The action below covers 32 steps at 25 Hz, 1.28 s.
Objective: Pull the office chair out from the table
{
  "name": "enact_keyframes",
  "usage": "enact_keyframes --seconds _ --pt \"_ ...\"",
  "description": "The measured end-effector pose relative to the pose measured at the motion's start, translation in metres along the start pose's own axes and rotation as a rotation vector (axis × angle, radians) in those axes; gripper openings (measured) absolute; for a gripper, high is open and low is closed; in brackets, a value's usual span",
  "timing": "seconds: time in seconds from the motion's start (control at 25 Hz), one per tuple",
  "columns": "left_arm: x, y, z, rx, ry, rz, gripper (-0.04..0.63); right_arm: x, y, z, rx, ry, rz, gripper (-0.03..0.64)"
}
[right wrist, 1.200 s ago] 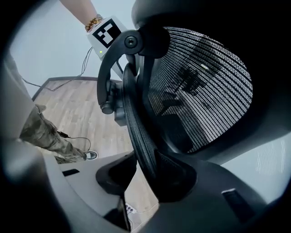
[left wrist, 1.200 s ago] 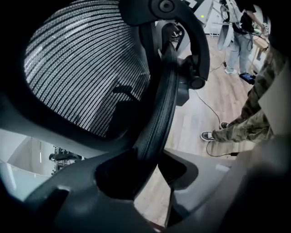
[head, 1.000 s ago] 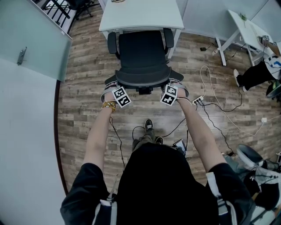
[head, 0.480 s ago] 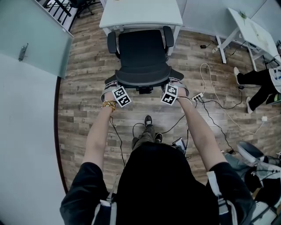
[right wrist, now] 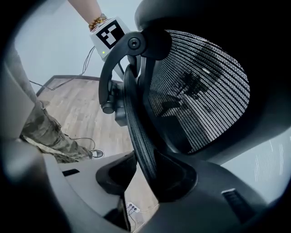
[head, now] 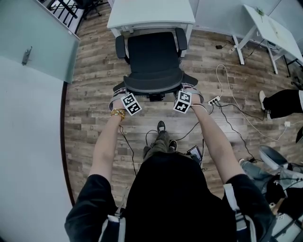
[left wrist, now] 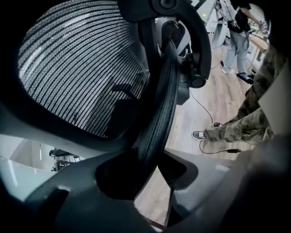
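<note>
Wood floor (head: 90, 94): chair (head: 154, 56) farther from table (head: 151, 14)

Hidden under the seat of the office chair (head: 154, 56) in the head view: base and wheels. Cut off by the top edge: most of the tabletop (head: 151, 14). Lost behind the backrest there: jaw tips of the left hand-held gripper (head: 120, 94) and the right hand-held gripper (head: 191, 93). Cropped at the right edge: a bystander (head: 284, 101), down to leg and shoe.
</note>
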<state>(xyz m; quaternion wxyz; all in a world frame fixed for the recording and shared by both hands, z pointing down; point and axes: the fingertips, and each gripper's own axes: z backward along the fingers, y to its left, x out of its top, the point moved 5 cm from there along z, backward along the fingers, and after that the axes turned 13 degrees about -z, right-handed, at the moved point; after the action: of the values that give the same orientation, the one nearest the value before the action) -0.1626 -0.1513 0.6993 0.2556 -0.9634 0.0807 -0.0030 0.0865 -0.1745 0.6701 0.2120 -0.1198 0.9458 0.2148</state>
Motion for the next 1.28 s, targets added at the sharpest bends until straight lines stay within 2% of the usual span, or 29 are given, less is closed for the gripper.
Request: enact_keyframes --seconds 0.96,1.28 --pt "0.002 -0.061 0.033 -0.010 0.017 0.010 0.172 -0.023 0.058 0.033 0.001 -0.005 0.003 0.123" --pt "-0.001 -0.064 0.036 -0.043 0.031 0.018 0.173 -0.019 0.065 0.040 -0.009 -0.015 -0.005 0.123"
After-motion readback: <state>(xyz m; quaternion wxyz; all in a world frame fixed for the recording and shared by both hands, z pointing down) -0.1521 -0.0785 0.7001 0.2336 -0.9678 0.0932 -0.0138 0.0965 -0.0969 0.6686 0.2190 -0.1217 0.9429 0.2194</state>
